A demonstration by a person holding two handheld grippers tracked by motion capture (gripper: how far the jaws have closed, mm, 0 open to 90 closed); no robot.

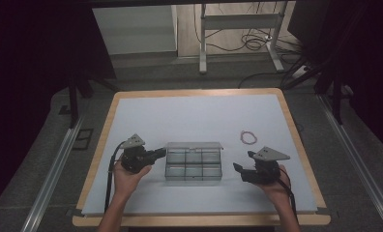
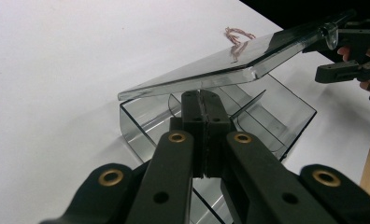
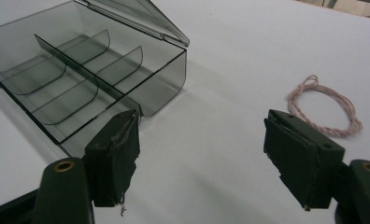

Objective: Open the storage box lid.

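Resting on the white table, a clear compartment box lies between the two grippers, its lid raised at a slant. Left gripper: jaws fully closed, tips at the box's near wall under the lid; whether they pinch the wall cannot be told. Right gripper: jaws spread wide with nothing between them, just off the box's corner. A loop of pink twisted cord lies on the table beyond the right gripper's jaws, apart from the box.
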